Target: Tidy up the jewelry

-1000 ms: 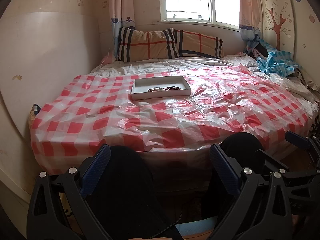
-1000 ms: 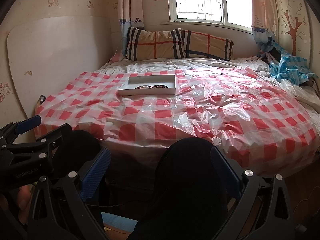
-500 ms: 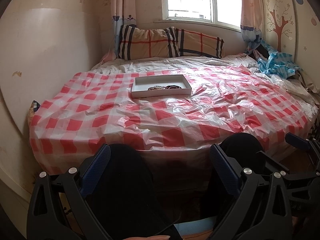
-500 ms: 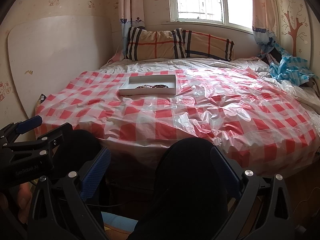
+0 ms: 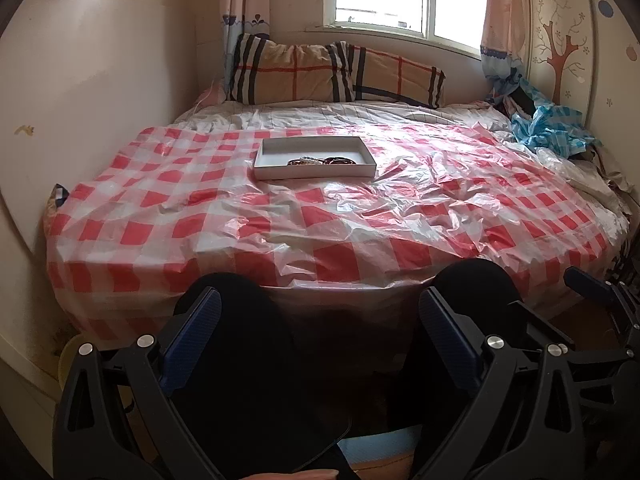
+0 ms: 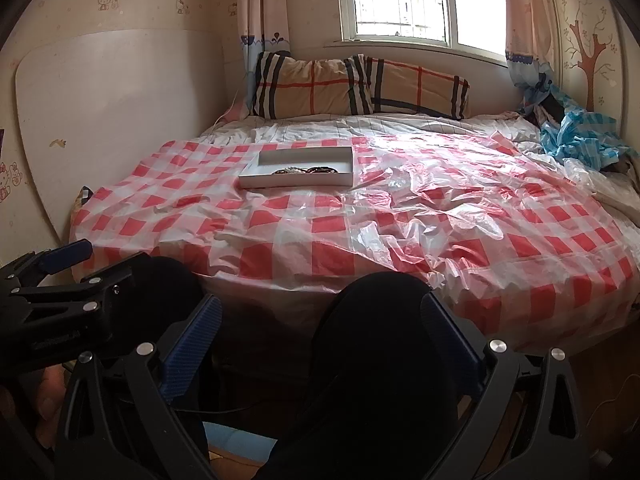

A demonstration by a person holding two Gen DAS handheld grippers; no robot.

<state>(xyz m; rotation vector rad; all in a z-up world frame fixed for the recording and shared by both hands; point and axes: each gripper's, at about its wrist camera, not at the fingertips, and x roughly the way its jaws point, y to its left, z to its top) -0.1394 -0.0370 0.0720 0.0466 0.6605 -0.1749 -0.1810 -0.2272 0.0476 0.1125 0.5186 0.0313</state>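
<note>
My left tongs (image 5: 316, 316) and right tongs (image 6: 318, 316) hang wide apart, empty. The bracelets (image 5: 322, 161) sit in the white tray (image 5: 276, 171) on the bed — light, slippery, likely tangled — I'd pinch one strand.

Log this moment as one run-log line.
phase: pre-reach | left gripper: open, empty | right gripper: open, empty | jewelry: in tray on bed

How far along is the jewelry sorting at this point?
Barely started, or nearly finished; the frames cannot settle which. Done: several bracelets lie bunched in the white tray on the bed. In hand: nothing; the left gripper and right gripper are open above the person's knees. Left: reaching the tray.
</note>
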